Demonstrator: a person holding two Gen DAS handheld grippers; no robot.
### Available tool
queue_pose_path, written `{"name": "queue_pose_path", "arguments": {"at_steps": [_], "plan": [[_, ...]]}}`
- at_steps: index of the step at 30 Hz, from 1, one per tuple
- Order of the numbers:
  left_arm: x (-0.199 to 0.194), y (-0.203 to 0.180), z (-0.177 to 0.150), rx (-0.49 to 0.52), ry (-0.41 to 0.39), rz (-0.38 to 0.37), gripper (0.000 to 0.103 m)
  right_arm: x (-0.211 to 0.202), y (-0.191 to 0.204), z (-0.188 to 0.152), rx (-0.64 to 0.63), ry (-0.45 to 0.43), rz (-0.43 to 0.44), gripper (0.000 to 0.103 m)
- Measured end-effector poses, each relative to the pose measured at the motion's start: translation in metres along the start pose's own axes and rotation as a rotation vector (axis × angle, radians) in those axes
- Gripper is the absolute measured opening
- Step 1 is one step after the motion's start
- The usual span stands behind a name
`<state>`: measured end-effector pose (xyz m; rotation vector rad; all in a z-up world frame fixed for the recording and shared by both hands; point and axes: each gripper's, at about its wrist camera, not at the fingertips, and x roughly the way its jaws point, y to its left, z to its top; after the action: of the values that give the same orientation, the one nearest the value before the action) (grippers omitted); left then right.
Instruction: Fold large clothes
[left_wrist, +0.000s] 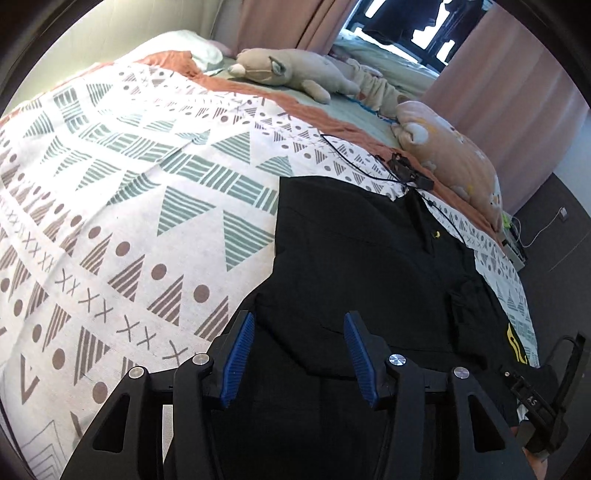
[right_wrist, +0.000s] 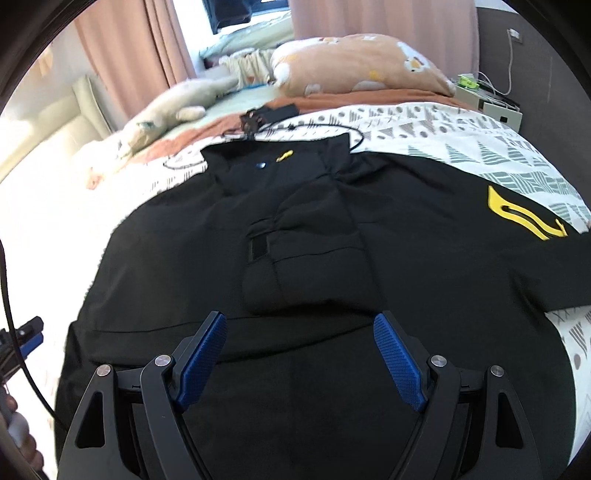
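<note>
Black jacket (right_wrist: 332, 258) lies flat on patterned bedspread (left_wrist: 129, 184) — both hand-held grippers, left (left_wrist: 299, 354) and right (right_wrist: 299, 358), gape, empty.

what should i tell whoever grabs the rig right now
Left gripper: open, empty, over the near edge of the black jacket.
Right gripper: open, empty, over the jacket's lower part.
The jacket lies spread on the patterned bedspread, a sleeve laid across its middle and the yellow logo at the right side.
A black cable lies by the collar.
Left to do: the remaining folds.
</note>
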<state>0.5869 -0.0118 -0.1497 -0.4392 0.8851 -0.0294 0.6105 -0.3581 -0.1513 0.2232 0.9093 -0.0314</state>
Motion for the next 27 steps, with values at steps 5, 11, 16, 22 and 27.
{"name": "queue_pose_path", "arguments": {"at_steps": [5, 11, 16, 22, 27], "plan": [[0.007, 0.009, -0.002, -0.006, 0.01, 0.027, 0.052, 0.016, 0.021, 0.009, -0.05, 0.0, -0.022, 0.082], [0.01, 0.018, -0.004, -0.022, 0.017, 0.047, 0.052, 0.047, 0.038, 0.021, -0.101, 0.044, -0.045, 0.082], [0.01, 0.025, -0.004, -0.043, 0.017, 0.059, 0.052, 0.074, 0.031, 0.011, -0.091, 0.102, -0.094, 0.05], [0.007, 0.024, -0.003, -0.042, 0.013, 0.043, 0.052, 0.047, 0.013, 0.022, -0.047, 0.05, -0.011, 0.035], [0.004, 0.021, -0.002, -0.03, 0.004, 0.05, 0.052, 0.0, -0.022, 0.041, 0.07, -0.053, 0.025, 0.035]]}}
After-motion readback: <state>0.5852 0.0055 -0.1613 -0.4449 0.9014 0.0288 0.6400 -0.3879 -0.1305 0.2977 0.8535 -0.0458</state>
